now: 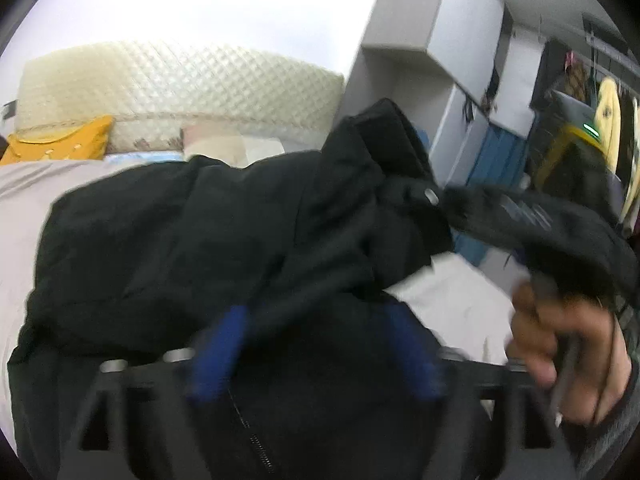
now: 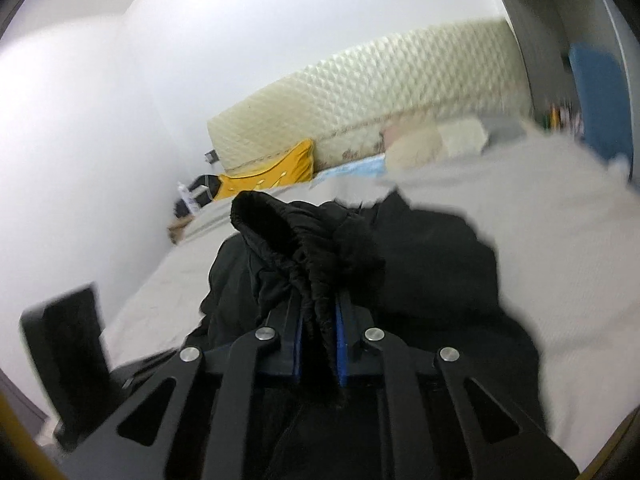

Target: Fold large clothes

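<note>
Black jacket (image 1: 192, 240) lies bunched on the grey bedsheet (image 1: 24, 192), spread across most of the near bed, zipper line running toward the camera in the left wrist view. Left gripper (image 1: 312, 344): blue pads (image 1: 218, 344) stand wide apart just above the jacket's near fold, nothing pinched between them; picture is motion-blurred. Right gripper (image 2: 318, 340): jaws drawn tight on a gathered, elastic-edged cuff of the jacket (image 2: 316, 280), cloth squeezed between the blue pads and rising in a crumpled hump beyond the fingertips. In the left wrist view the person's right hand (image 1: 568, 352) sits at the right edge, with a lifted sleeve (image 1: 540, 224) stretched up off the bed toward it. Jacket's far edge stops short of the pillows; bare sheet shows to the left of the jacket and in a pale wedge (image 1: 452, 292) to its right under the raised sleeve. From the right wrist view, a broad strip of open sheet (image 2: 560, 240) runs along the right side, and a narrower strip on the left toward the white wall (image 2: 80, 120). Head of the bed: quilted cream headboard (image 1: 160, 80), yellow cushion (image 1: 60, 144) at its left end, pale pillows beside it. Right of the bed stands a grey shelf unit (image 1: 440, 40), blue panel below, close to the bed's edge. A dark, flat object (image 2: 68, 356) stands at the near left in the right wrist view; too blurred to tell what it is.
</note>
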A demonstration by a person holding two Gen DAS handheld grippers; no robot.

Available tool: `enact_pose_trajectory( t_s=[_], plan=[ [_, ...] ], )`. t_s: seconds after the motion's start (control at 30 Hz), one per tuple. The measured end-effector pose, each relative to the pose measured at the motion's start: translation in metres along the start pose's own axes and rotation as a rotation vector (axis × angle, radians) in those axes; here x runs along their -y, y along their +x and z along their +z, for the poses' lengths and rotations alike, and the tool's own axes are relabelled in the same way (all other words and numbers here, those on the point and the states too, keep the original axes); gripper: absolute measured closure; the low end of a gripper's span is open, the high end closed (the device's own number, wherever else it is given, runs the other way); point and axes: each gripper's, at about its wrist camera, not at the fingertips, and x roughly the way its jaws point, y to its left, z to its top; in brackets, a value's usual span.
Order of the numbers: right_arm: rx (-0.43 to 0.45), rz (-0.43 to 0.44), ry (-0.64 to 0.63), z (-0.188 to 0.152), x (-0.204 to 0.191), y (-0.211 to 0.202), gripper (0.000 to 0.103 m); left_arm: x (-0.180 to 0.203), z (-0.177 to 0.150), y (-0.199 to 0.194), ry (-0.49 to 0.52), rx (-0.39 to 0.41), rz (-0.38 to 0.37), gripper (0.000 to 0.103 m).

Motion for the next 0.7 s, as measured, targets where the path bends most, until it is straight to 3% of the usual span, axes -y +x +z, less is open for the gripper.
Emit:
enact_pose_trajectory(
  t_s=[0.13,0.3,0.57,0.7],
  plan=[
    [0.016,-0.064,-0.049,0.046,0.003,0.011,0.09,-0.007,0.01,-0.027,-0.004,0.091,0.046,0.019],
    [-0.018,-0.189,-0.06,0.066,0.036,0.048,0.09,-0.039,0.019,-0.038,-0.081,0.129,0.147,0.019],
    [-0.162,-0.349,-0.004,0.013,0.125,0.113,0.09,-0.069,0.017,-0.017,-0.123,0.076,0.289,0.019],
    [-0.191,-0.369,0.0,-0.013,0.15,0.137,0.088,-0.07,0.012,-0.002,-0.103,0.038,0.321,0.019]
  ],
)
